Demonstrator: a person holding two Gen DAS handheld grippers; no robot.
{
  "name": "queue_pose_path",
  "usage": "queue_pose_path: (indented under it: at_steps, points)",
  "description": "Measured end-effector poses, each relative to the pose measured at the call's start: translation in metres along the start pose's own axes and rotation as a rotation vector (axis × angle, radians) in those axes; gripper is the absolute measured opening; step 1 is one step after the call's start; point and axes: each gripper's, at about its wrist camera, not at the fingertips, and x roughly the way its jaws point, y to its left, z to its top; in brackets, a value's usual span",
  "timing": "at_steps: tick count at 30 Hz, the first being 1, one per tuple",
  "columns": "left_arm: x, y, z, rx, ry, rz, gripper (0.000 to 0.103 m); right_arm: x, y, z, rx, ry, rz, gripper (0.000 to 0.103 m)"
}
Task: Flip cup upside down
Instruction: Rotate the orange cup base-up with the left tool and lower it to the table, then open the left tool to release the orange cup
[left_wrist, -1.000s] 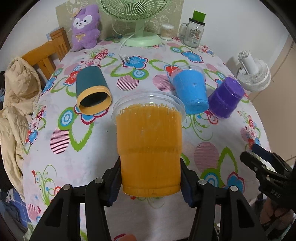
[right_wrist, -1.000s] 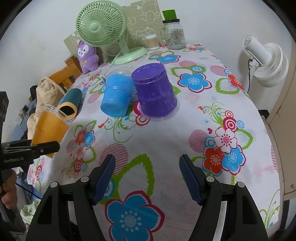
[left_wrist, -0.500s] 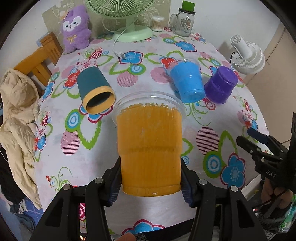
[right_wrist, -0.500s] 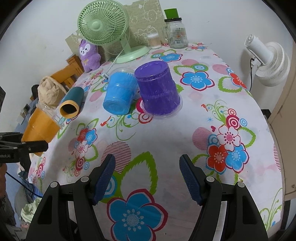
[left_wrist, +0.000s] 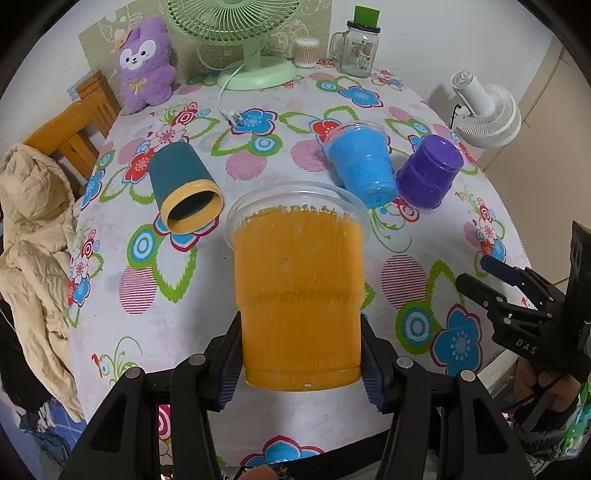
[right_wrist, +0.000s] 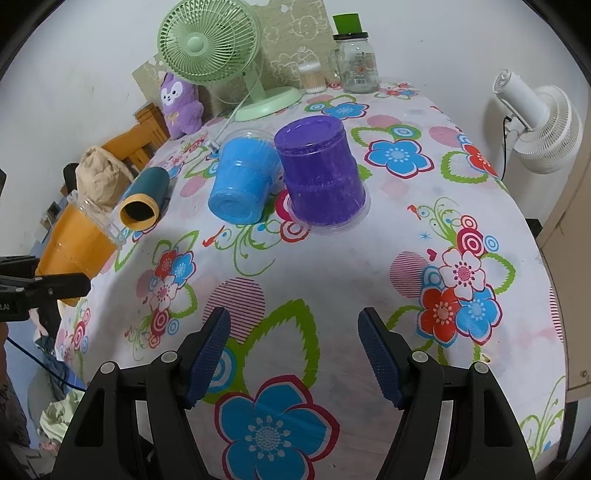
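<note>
My left gripper (left_wrist: 301, 354) is shut on an orange plastic cup (left_wrist: 297, 291), gripped near its base, held above the table's near edge with the clear rim pointing away. The same cup shows in the right wrist view (right_wrist: 79, 243), tilted at the far left. My right gripper (right_wrist: 293, 354) is open and empty over the flowered tablecloth; it also shows in the left wrist view (left_wrist: 495, 280). A blue cup (left_wrist: 364, 166) lies on its side. A purple cup (right_wrist: 321, 170) stands upside down beside it. A teal cup with a yellow rim (left_wrist: 183, 188) lies on its side.
A green desk fan (left_wrist: 243, 40), a purple plush toy (left_wrist: 146, 70), a glass jar with a green lid (left_wrist: 360, 44) and a small container (left_wrist: 306, 51) stand at the table's far end. A wooden chair (left_wrist: 70, 133) with a beige jacket (left_wrist: 33, 236) is left. A white fan (left_wrist: 487, 110) is right.
My left gripper has lifted and pulled back slightly with the orange cup. The right gripper stays open and has barely moved.
</note>
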Motion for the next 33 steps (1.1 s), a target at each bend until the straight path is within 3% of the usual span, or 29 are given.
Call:
queue_pose_path:
  at_steps: [12, 16, 33]
  points:
    - [-0.002, -0.001, 0.0, 0.002, 0.001, 0.003, 0.058, 0.002, 0.001, -0.001, -0.004, 0.006, -0.001, 0.074]
    - [-0.002, -0.001, 0.0, -0.001, -0.005, 0.001, 0.069, 0.002, 0.001, -0.001, -0.006, 0.007, 0.001, 0.074]
    - [-0.007, 0.01, -0.006, -0.051, -0.042, -0.006, 0.083, -0.006, 0.024, 0.009, -0.058, -0.017, -0.001, 0.074]
